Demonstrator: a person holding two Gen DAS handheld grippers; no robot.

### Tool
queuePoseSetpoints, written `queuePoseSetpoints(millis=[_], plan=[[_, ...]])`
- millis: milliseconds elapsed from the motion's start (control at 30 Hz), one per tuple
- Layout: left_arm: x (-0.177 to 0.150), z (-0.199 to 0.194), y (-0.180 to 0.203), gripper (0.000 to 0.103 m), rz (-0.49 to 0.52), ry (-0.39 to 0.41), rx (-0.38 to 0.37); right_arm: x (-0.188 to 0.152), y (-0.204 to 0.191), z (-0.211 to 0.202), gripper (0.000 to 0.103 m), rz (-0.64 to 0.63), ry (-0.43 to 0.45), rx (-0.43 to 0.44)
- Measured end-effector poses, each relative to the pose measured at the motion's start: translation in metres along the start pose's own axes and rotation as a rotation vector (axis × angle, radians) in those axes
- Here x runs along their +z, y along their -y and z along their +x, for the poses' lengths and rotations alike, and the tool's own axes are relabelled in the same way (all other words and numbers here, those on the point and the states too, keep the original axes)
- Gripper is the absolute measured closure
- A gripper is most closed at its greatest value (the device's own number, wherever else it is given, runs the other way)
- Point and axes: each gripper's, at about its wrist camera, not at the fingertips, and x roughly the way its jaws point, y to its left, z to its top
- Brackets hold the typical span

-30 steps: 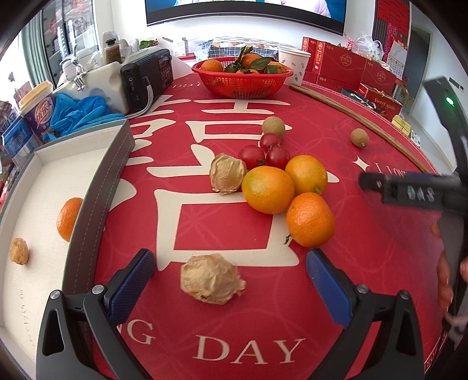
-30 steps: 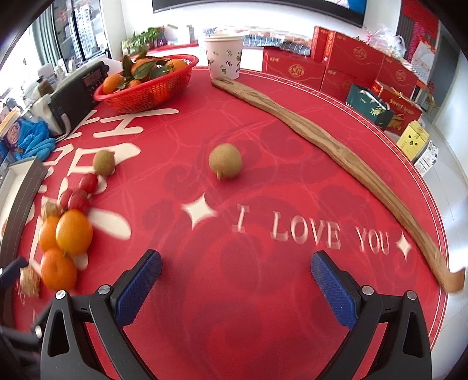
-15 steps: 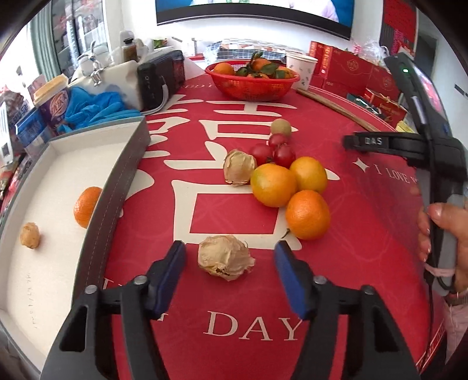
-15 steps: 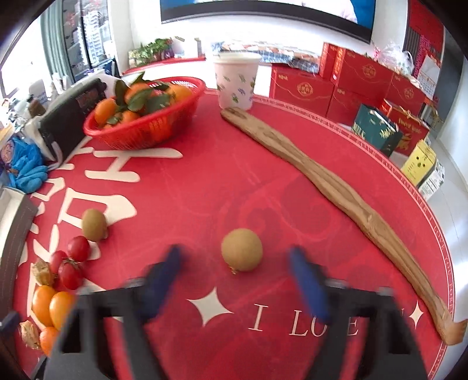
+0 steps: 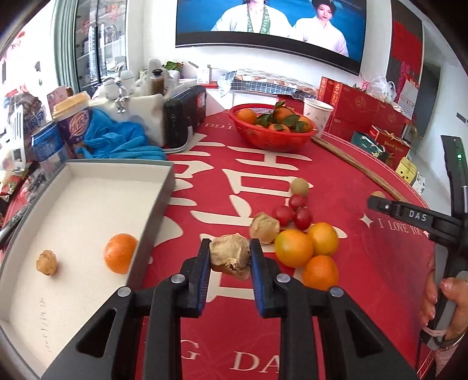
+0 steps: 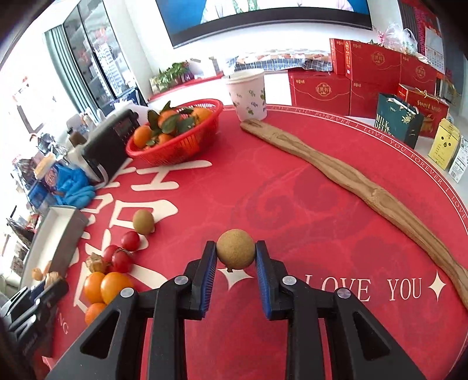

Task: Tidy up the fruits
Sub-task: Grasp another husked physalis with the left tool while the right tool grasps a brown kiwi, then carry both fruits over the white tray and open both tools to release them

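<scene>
Left wrist view: a round counter (image 5: pixel 380 263) under a red cloth with white lettering fills the scene, and a wall screen (image 5: pixel 269 23) hangs behind it. The left gripper (image 5: pixel 230 257) has its jaws closing, and their blue pads already press both sides of a papery husked fruit (image 5: pixel 229 255); its crumpled husk tip points down toward the cloth. Left of the jaws lies a shallow white tray (image 5: pixel 159 201) holding 1 orange (image 5: pixel 120 253) and 1 small husked fruit (image 5: pixel 46 262). Just right of the jaws sit 3 oranges (image 5: pixel 294 248) bunched together, with a second husked fruit (image 5: pixel 264 228), 3 cherry tomatoes (image 5: pixel 302 217) and a kiwi (image 5: pixel 299 187) beyond them. Far ahead stands a red basket (image 5: pixel 272 140) of leafy oranges. At the right edge a hand (image 5: pixel 447 304) grips the other tool.

Right wrist view: the same red counter (image 6: pixel 321 204), gift boxes (image 6: pixel 365 73) behind. The right gripper (image 6: pixel 235 254) has narrow jaws clamped on a round brown fruit (image 6: pixel 235 252), its small stem end pointing down. Left of the jaws lie the kiwi (image 6: pixel 143 221), tomatoes (image 6: pixel 130 241) and oranges (image 6: pixel 115 286). Right of and beyond the jaws a long wooden strip (image 6: pixel 351 181) runs diagonally, its far end near a paper cup (image 6: pixel 248 93).
</scene>
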Motion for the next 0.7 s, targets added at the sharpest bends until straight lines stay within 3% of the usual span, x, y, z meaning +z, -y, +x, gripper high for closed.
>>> queuePoseSetpoints(millis=[200,433,700], plan=[[0.001,-0.006,-0.016,0.076,-0.045,0.029,0.038,-0.001,-0.018,-0.007,0.075,-0.002,0.01,0.064],[0.01,-0.025,-0.031,0.075,-0.075,0.103,0.089,-0.005,-0.055,-0.018,0.075,-0.088,0.051,0.113],[0.009,-0.029,-0.06,0.075,-0.129,0.098,0.12,-0.009,-0.09,-0.027,0.075,-0.124,0.045,0.207]])
